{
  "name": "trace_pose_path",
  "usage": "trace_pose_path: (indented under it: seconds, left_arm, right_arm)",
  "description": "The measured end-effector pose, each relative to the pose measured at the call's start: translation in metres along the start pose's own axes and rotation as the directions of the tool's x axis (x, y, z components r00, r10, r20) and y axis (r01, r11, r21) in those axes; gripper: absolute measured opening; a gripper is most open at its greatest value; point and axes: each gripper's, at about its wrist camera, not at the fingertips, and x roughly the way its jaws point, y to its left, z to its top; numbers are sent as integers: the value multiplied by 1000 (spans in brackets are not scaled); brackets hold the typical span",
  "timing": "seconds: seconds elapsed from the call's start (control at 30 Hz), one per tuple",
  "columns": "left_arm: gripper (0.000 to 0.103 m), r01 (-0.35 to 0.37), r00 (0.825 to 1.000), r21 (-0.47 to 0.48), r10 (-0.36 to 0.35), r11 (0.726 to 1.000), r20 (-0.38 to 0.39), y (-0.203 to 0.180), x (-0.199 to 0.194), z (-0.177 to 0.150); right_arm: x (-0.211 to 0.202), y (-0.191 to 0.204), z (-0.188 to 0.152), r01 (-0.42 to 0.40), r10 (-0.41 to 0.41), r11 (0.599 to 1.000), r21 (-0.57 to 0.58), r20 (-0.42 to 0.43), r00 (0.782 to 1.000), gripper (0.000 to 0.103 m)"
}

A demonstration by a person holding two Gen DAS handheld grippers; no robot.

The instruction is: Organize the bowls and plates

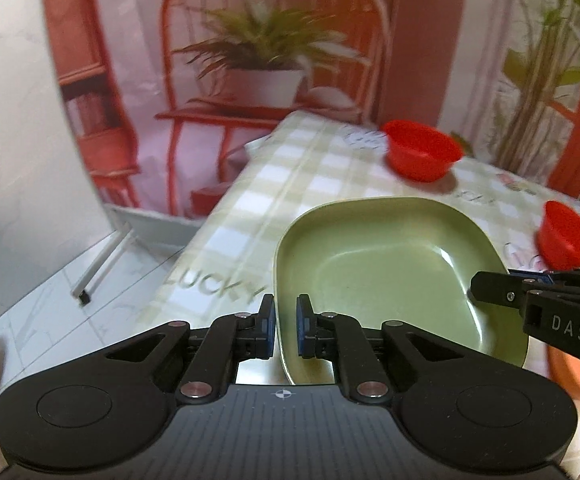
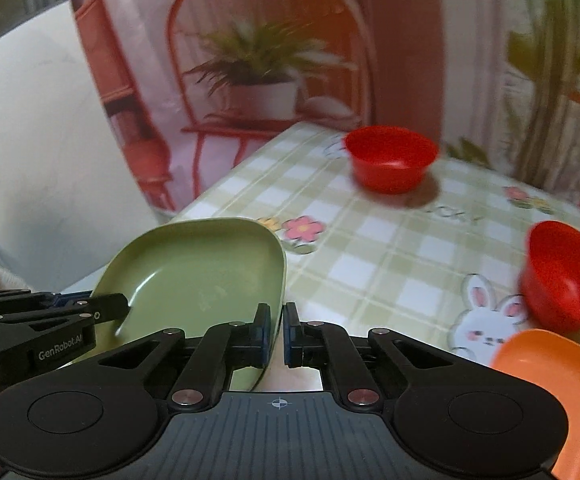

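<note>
Left gripper [image 1: 285, 326] and right gripper [image 2: 276, 330], level, jaws clamp opposite rims of the rounded-square green plastic plate [image 1: 374, 272]; plate's near edge hidden.

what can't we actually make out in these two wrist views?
- Orange plate: right wrist view, cut off by the frame edge and gripper body.
- Green plate near edge: left wrist view, hidden behind the left gripper.
- Near red bowl: left wrist view, partly covered by the right gripper.
- Far red bowl: motion-blurred, contents unclear.

Two red bowls [image 2: 390, 158] [image 2: 566, 274], green plate [image 2: 201, 268], orange plate [image 2: 562, 384].
</note>
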Motion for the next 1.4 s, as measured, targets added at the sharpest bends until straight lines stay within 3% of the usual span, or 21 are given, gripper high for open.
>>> trace_pose_path:
  seconds: [0.53, 0.9, 1.4]
  left_arm:
    - [12, 147, 988, 119, -151, 982, 30, -96, -14, 11]
    - [12, 221, 975, 166, -224, 961, -4, -145, -15, 2]
    - [12, 305, 952, 203, -296, 931, -73, -175, -7, -7]
  right_arm:
    - [-74, -90, -8, 106, -131, 977, 184, 131, 983, 6]
    - [-106, -141, -34, 165, -213, 946, 279, 152, 965, 6]
    - [-125, -181, -59, 189, -253, 909, 370, 130, 959, 6]
